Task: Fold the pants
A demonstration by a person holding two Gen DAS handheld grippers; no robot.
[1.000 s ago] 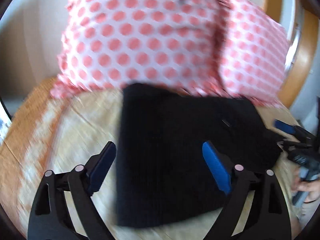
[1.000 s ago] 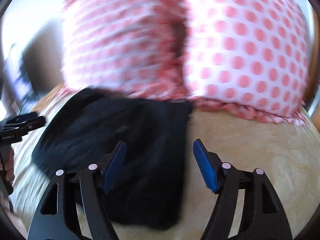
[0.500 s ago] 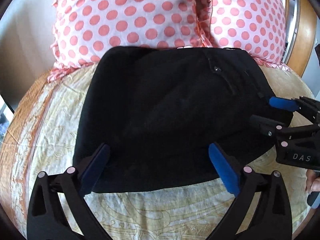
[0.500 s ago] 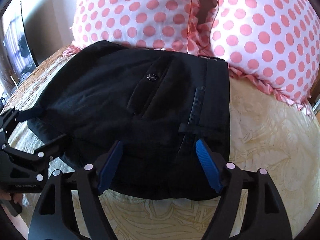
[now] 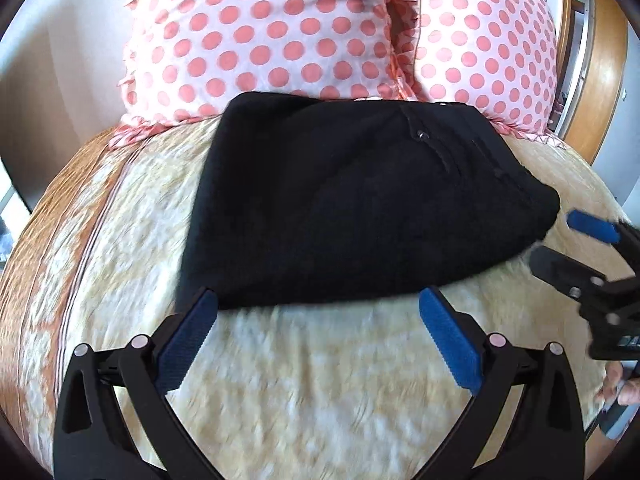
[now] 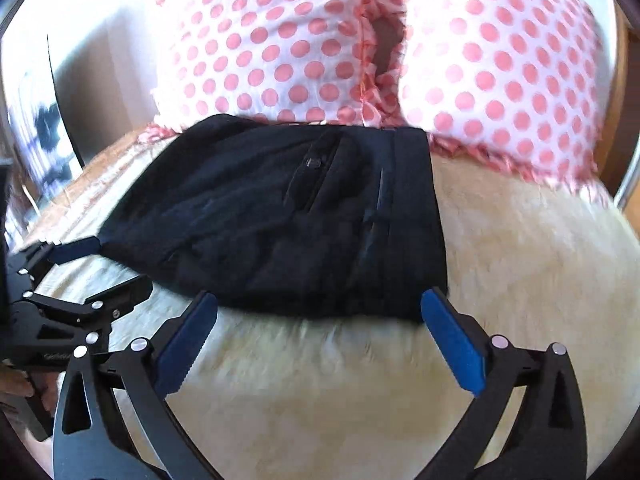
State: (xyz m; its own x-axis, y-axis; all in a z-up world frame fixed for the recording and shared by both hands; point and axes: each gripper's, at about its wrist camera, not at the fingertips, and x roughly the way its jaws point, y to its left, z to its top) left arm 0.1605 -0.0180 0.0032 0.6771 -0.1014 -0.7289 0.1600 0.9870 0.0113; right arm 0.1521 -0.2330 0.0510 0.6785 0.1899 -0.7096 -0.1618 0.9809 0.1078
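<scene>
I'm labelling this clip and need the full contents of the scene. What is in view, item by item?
pants: one, black, folded, on the bedspread in front of the pillows
pillows: two, white with pink dots, side by side behind the pants
bedspread: one, cream and orange patterned, under everything
left gripper: one, black with blue pads, open, holding nothing, jaws just opened
right gripper: one, same colours, open, holding nothing, jaws just opened

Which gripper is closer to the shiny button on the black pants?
Right, I think. The right gripper sits at the pants' near edge on the side of the button. The left gripper sits at the far end. Both are open, holding nothing.
</scene>
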